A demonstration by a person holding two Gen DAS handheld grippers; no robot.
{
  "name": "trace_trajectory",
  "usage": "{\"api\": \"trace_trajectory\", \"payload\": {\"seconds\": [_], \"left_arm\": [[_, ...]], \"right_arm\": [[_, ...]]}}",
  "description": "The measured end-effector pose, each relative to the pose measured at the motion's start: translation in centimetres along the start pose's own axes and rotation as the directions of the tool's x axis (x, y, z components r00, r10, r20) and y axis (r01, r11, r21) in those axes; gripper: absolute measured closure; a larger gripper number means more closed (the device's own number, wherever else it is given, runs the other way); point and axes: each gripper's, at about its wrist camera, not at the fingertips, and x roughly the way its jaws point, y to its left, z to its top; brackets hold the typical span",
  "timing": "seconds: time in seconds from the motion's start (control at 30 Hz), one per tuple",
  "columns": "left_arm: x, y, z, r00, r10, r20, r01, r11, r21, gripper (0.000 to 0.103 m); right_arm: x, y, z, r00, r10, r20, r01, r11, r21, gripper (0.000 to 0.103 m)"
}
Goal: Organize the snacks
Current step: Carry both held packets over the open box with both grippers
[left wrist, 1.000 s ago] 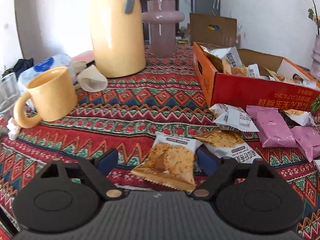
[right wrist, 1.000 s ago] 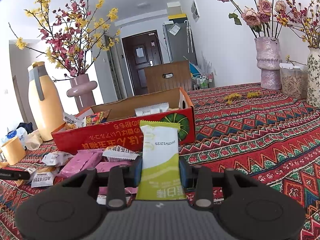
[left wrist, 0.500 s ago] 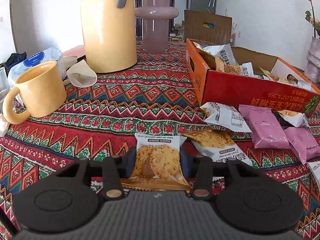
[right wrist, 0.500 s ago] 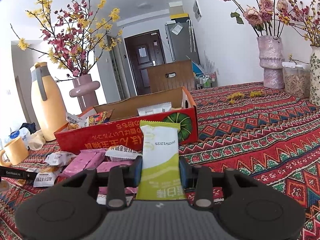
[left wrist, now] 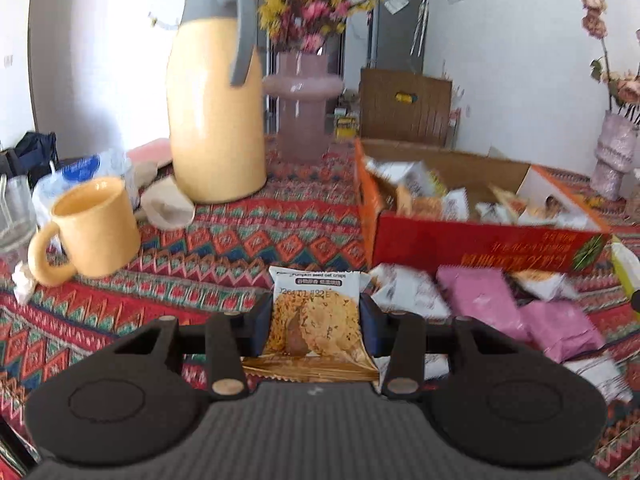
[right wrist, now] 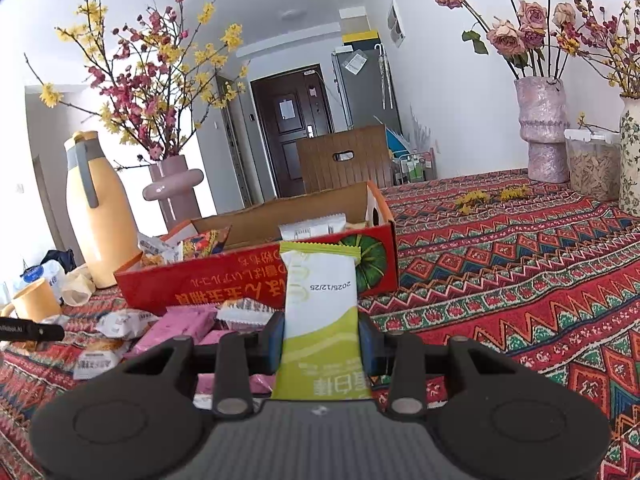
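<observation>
The left tongs (left wrist: 316, 320) are clamped on a pumpkin seed crisp packet (left wrist: 314, 312), its printed face toward the camera and its crimped lower edge splayed over the tool body; the packet is held clear of the tabletop (left wrist: 224, 248), which wears a red patterned cloth. Just past it to the right lie loose snacks on the cloth: a white packet (left wrist: 408, 292) and two pink packets (left wrist: 480, 296), with more at the right edge too blurred to read. Behind them stands the red cardboard box (left wrist: 480, 240), open on top and already holding a jumble of packets. To the left sit a yellow mug (left wrist: 96, 228), a tall yellow thermos (left wrist: 216, 120) with a grey handle, and beyond that a pink vase (left wrist: 304, 96) of flowering branches.

The right tongs (right wrist: 322, 332) are shut on a green and white snack bar (right wrist: 320, 312), standing upright between the pads with its date print upside down; it is lifted above the cloth, in front of the box's right end. At the far left of the right wrist view the dark tip of the left tool (right wrist: 36, 331) shows near the mug; on the far right stand a textured pink vase (right wrist: 542, 136) with roses and a clear container (right wrist: 592, 164).
</observation>
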Motion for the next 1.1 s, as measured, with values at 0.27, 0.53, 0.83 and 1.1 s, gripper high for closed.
{"api": "trace_trajectory", "payload": {"seconds": [0.27,0.53,0.83,1.1], "left_arm": [[-0.9,-3.0,2.6,0.997,-0.04,0.059,0.039,0.999,0.014,0.058],[0.0,-5.8,5.4,0.993,-0.068,0.101,0.066,0.998,0.017,0.058],[2.2,-7.9,8.4,0.988,-0.063,0.141,0.062,0.998,0.012,0.058],[5.3,-8.8,10.3,0.988,-0.052,0.143,0.054,0.998,-0.013,0.058]], "right_arm": [[-0.6,0.8,2.8,0.998,0.021,0.062,-0.02,1.0,-0.013,0.067],[0.8,1.3,5.8,0.993,0.031,0.11,-0.029,0.999,-0.018,0.067],[4.0,1.7,8.8,0.992,0.026,0.126,-0.021,0.999,-0.041,0.067],[7.6,2.2,10.7,0.994,0.019,0.112,-0.012,0.998,-0.063,0.067]]}}
